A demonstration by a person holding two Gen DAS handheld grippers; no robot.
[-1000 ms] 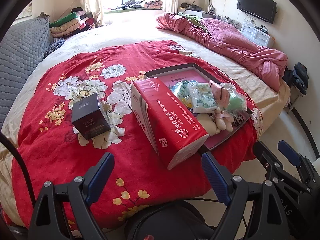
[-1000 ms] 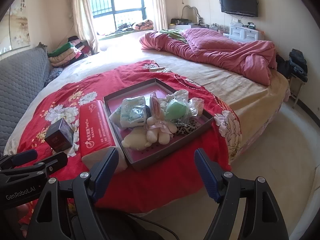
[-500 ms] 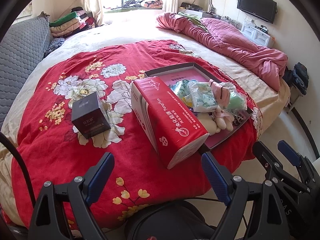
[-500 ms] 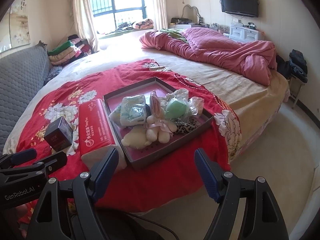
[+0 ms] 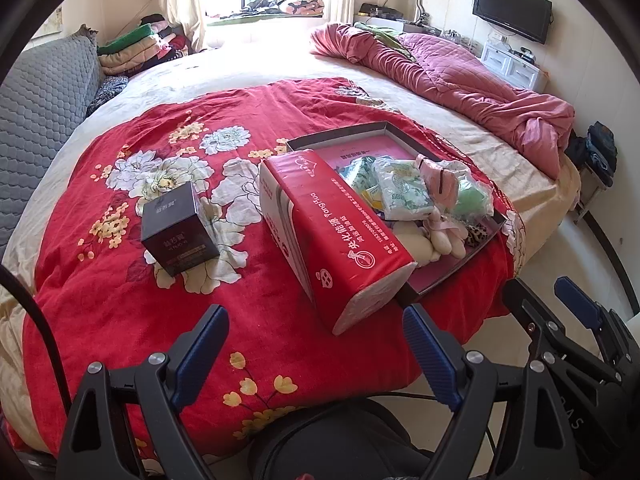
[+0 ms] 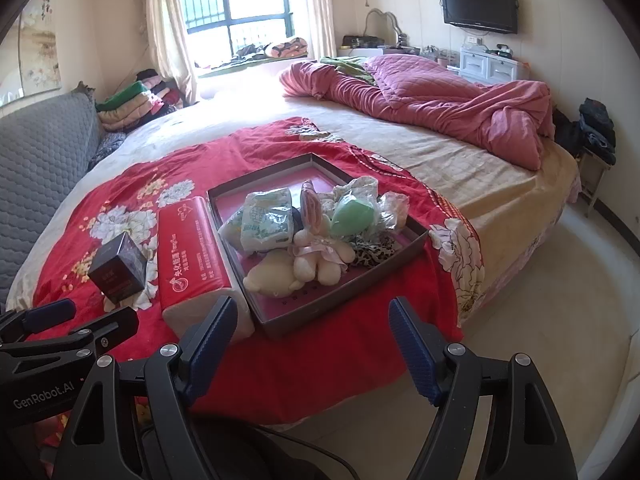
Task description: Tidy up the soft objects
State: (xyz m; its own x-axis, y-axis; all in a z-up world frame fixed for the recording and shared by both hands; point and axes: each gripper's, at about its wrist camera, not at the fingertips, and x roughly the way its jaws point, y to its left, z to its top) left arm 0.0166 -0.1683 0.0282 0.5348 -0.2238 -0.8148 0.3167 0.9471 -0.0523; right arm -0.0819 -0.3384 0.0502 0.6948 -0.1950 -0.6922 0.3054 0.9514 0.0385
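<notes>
Roughly: soft items [image 6: 296, 236], i.e. cream plush, wrapped tissue pks and green sponge, sat heaped in dark tray [image 6: 404, 254] w/ pink liner, 12 o'clock of right gripper [image 6: 312, 344]. Left gripper [image 5: 316, 350] and right both spread, empty. Red tissue pack [image 5: 332, 236] touched tray's 9 o'clock side.

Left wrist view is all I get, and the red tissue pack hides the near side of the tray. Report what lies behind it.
Observer: In the right wrist view, a cream plush toy lies toward the near corner of the tray, beside a bunny in a pink dress.
Operator: Describe the tray floor in front of them.
Observer: It is a bare pink floor with small dots, and nothing lies on it up to the front wall.
Operator: Now give me the right tongs.
Observer: The right tongs are open, with nothing between them.
</notes>
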